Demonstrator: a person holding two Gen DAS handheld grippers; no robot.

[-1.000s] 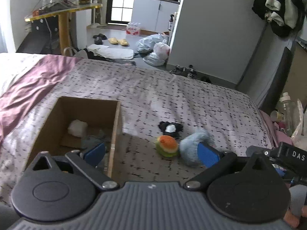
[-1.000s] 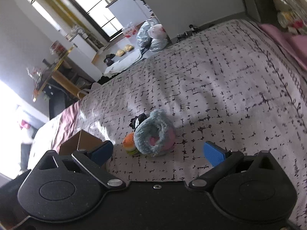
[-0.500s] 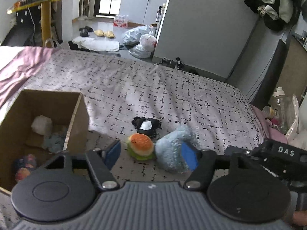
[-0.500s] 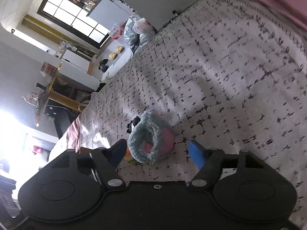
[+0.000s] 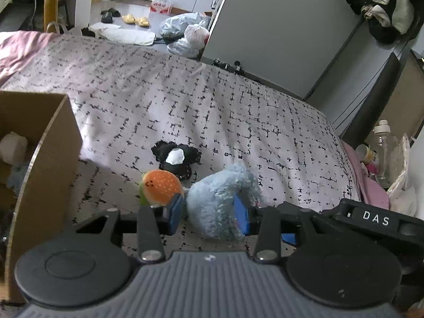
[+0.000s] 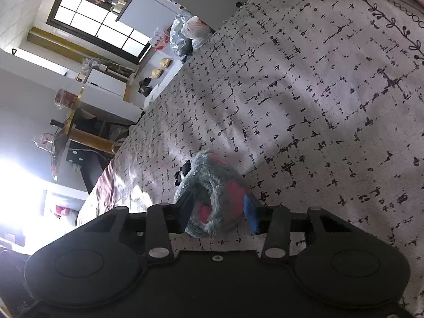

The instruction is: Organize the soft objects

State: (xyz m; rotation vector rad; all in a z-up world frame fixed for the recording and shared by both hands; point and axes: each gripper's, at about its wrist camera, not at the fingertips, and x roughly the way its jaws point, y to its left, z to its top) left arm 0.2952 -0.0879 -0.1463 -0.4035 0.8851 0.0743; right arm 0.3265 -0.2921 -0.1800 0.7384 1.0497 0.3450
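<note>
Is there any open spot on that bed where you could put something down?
Yes: the bedspread lies bare from the black toy back to the bed's far edge. It is crowded near the cardboard box, where the burger toy and blue fluffy toy cluster.

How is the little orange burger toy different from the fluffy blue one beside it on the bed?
The burger toy is smaller, smooth and orange with a tiny face; the fluffy blue toy is bigger and shaggy, with pink inside. The burger toy lies free, while the blue toy sits between both pairs of closing jaws. Both are soft and rest on the bedspread.
</note>
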